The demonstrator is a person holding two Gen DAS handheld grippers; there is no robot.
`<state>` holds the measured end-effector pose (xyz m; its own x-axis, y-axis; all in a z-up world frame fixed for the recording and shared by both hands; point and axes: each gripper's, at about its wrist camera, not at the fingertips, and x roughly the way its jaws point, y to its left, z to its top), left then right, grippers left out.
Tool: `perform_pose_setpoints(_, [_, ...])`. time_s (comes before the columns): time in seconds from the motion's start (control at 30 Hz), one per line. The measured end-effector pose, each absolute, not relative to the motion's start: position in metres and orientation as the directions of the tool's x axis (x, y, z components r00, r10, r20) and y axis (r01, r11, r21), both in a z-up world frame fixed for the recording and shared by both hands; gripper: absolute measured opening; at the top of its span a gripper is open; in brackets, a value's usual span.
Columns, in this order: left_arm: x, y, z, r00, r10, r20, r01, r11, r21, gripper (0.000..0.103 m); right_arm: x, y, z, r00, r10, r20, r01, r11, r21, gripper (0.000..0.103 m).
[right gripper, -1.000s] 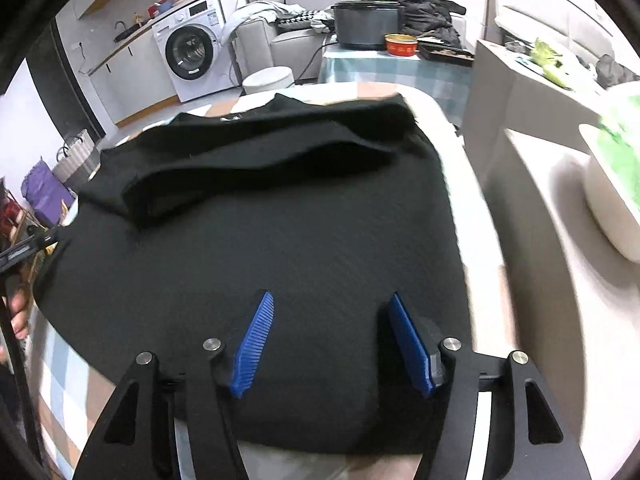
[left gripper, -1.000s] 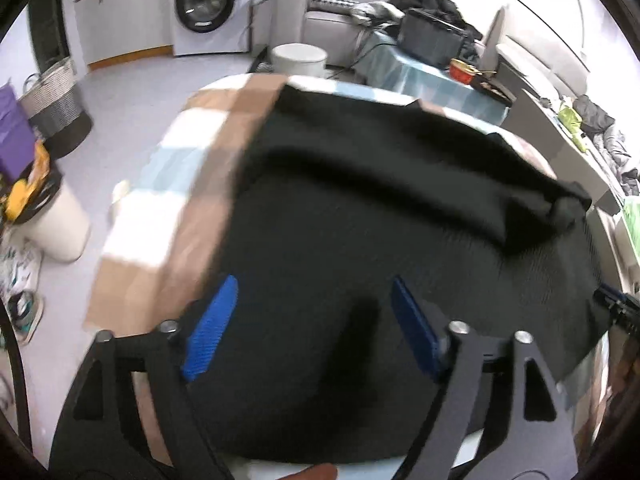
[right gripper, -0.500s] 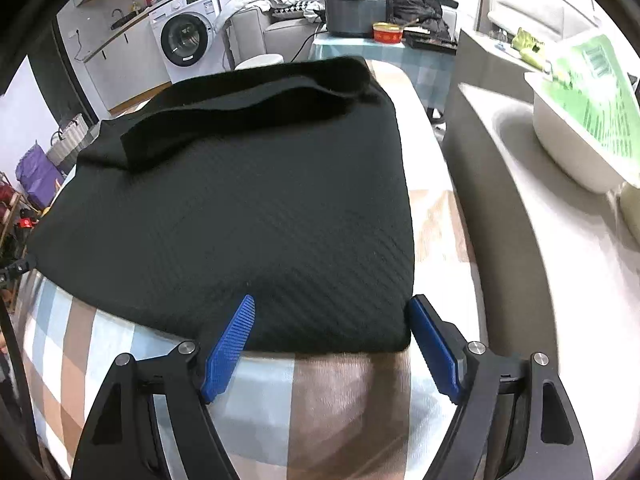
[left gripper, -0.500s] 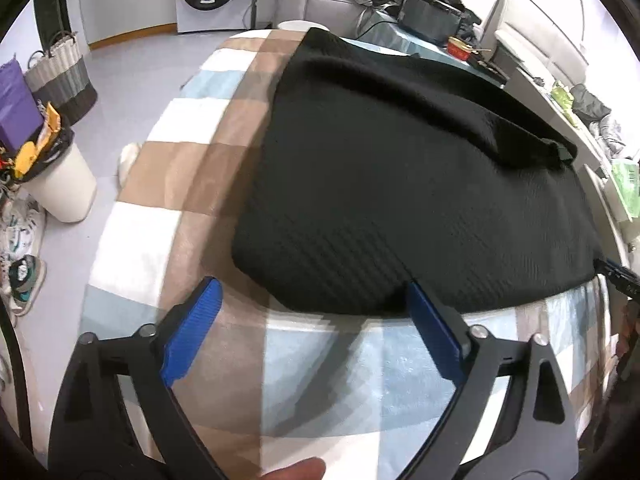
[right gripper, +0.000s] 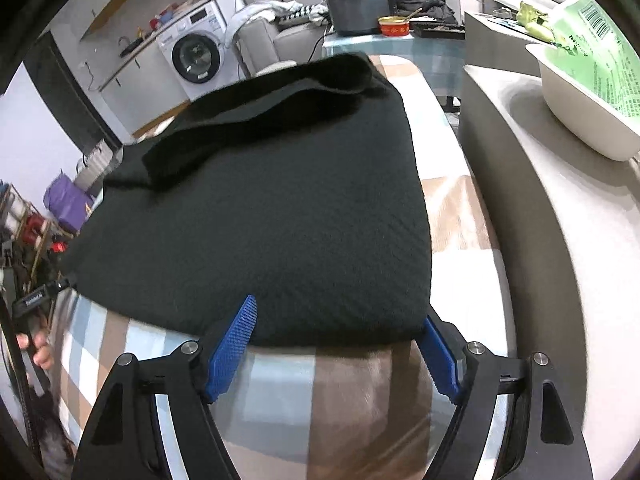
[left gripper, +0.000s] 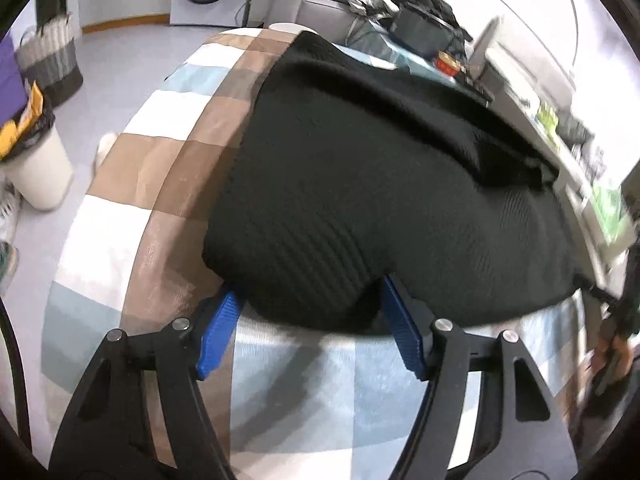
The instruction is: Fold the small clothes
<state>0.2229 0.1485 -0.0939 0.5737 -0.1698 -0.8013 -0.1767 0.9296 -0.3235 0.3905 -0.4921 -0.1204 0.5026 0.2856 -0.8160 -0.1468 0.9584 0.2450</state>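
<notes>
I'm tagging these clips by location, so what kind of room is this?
Most likely a lived-in home, a combined living and laundry space: a washing machine by the wall, a grey sofa heaped with clothes, and a black garment on a checked tablecloth.

Garment: black, with a fine diagonal ribbed weave.
Tablecloth: large checks of white, tan-brown and pale blue (grey-blue in shade).
Left gripper: black frame, bright blue finger pads, silver screws.
Right gripper: same black frame and ridged blue pads.
Washing machine: white, dark round door.
Bowl: red, with a yellow rim.
Tub: off-white, holding a green printed bag.
Bin: cream, black liner.
</notes>
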Motion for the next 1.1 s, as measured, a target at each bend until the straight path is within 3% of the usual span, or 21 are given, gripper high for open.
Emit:
perform_pose_setpoints(0.13, [0.232, 0.158, -0.095, 0.609, -0.191, -0.77, -0.203, 0.901, -0.384, 0.061, 0.397, -0.493, -0.116, 0.529, 0.298, -0.795, -0.126, 0.954, 0.273, 0.075])
perform_pose_setpoints(0.17, [0.233, 0.159, -0.096, 0.612, -0.193, -0.767, -0.203, 0.899, -0.388, 0.048, 0.4, -0.493, -0.117, 0.535, 0.293, -0.793, -0.122, 0.955, 0.27, 0.069])
perform_pose_setpoints(0.2, [0.235, 0.158, -0.098, 0.611, -0.21, -0.763, -0.198, 0.893, -0.404, 0.037, 0.403, -0.493, -0.117, 0.535, 0.289, -0.794, -0.12, 0.956, 0.267, 0.058])
perform_pose_setpoints(0.23, [0.236, 0.157, -0.098, 0.612, -0.22, -0.759, -0.194, 0.889, -0.414, 0.032, 0.405, -0.493, -0.118, 0.535, 0.285, -0.795, -0.118, 0.957, 0.264, 0.051])
perform_pose_setpoints(0.3, [0.236, 0.152, -0.096, 0.628, -0.219, -0.747, -0.171, 0.897, -0.407, 0.017, 0.407, -0.493, -0.119, 0.541, 0.268, -0.797, -0.113, 0.963, 0.246, 0.025])
perform_pose_setpoints(0.37, [0.233, 0.147, -0.092, 0.641, -0.21, -0.738, -0.155, 0.907, -0.392, 0.014, 0.406, -0.491, -0.118, 0.541, 0.282, -0.792, -0.148, 0.959, 0.24, 0.017])
perform_pose_setpoints(0.63, [0.19, 0.139, -0.082, 0.649, -0.204, -0.733, -0.128, 0.921, -0.369, 0.013, 0.384, -0.49, -0.114, 0.492, 0.296, -0.819, -0.215, 0.953, 0.215, 0.014])
perform_pose_setpoints(0.93, [0.066, 0.113, -0.08, 0.624, -0.202, -0.755, -0.068, 0.948, -0.31, 0.013, 0.287, -0.502, -0.11, 0.423, 0.321, -0.848, -0.282, 0.935, 0.213, 0.014])
perform_pose_setpoints(1.03, [0.037, 0.107, -0.075, 0.602, -0.205, -0.772, -0.054, 0.954, -0.296, 0.018, 0.256, -0.505, -0.107, 0.388, 0.315, -0.866, -0.312, 0.929, 0.199, 0.015])
perform_pose_setpoints(1.1, [0.026, 0.115, -0.072, 0.606, -0.196, -0.771, -0.07, 0.952, -0.297, 0.028, 0.237, -0.503, -0.103, 0.362, 0.302, -0.882, -0.356, 0.919, 0.168, 0.017])
